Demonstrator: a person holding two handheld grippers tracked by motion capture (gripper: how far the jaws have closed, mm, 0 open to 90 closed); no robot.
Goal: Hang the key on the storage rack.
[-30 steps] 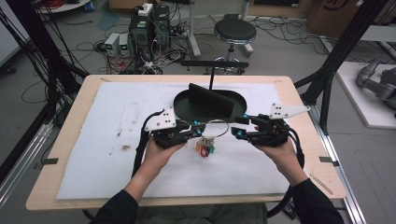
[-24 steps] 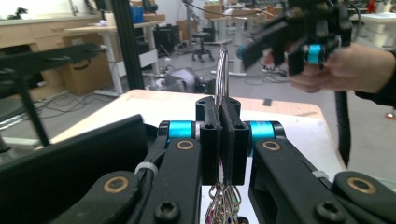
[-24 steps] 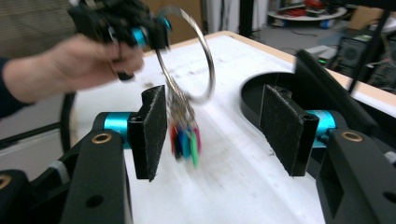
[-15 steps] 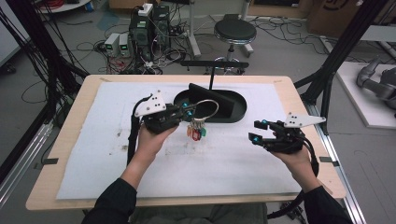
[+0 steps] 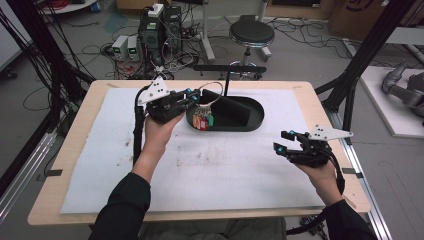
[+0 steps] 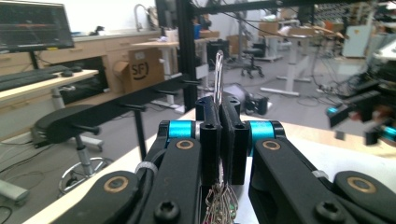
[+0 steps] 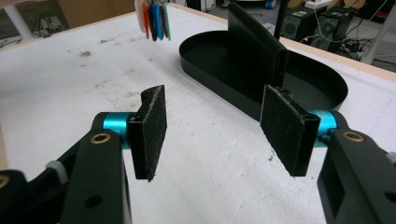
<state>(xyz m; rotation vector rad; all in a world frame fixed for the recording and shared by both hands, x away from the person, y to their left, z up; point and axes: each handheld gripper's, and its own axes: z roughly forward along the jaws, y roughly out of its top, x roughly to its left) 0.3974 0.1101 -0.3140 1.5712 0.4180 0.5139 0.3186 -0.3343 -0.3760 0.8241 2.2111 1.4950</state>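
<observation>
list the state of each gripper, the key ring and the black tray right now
left gripper: shut on the key ring, raised
right gripper: open, holding nothing
key ring: clamped, coloured tags dangling over the tray's left end
black tray: lying on the white mat

Black stool [image 5: 251, 34] stands on cable-strewn grey floor [image 5: 310, 55].

The light is even and soft, coming from above, with only weak shadows on the white tabletop [image 5: 225, 165]. The high view is a little grainy. In the left gripper view, the room right of the left tongs [image 6: 219, 116] is blurred; the monitor there glows.
</observation>
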